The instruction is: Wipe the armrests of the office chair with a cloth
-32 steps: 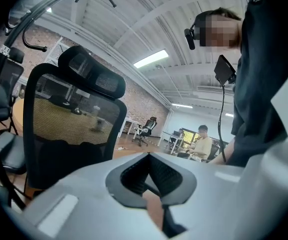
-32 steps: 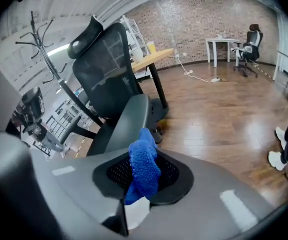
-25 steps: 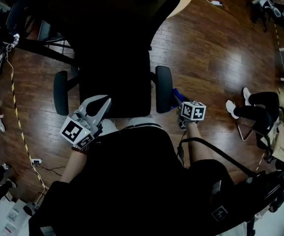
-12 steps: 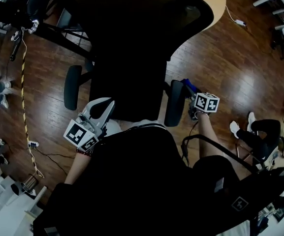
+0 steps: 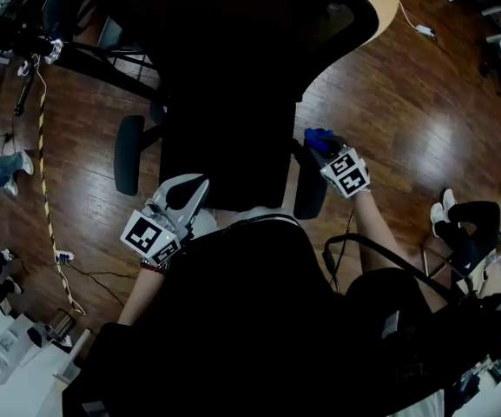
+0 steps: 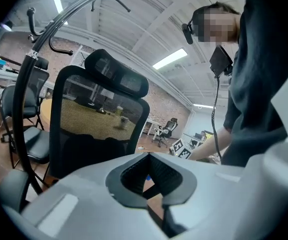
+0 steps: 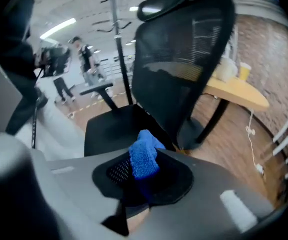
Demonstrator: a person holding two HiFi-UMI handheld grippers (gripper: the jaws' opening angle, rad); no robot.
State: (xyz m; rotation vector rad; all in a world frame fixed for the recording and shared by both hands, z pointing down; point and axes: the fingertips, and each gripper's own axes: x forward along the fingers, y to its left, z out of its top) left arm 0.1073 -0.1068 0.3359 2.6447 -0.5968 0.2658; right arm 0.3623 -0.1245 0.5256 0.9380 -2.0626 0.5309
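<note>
1. The right gripper (image 7: 143, 176) has its jaws clamped on a small fuzzy blue cloth (image 7: 144, 156).
2. In the head view, the cloth is at the 12 o'clock end of the black padded right armrest (image 5: 309, 194). This armrest is at 3 o'clock from the seat of the black mesh office chair (image 5: 224, 102).
3. The left gripper (image 6: 151, 176) has its jaws together with nothing in them. It waits at 6 o'clock of the seat.
4. I think the right armrest is being wiped. Next, the cloth needs a firm rub toward 6 o'clock. The black padded left armrest (image 5: 128, 155) at 9 o'clock looks like the next one to wipe.
</note>
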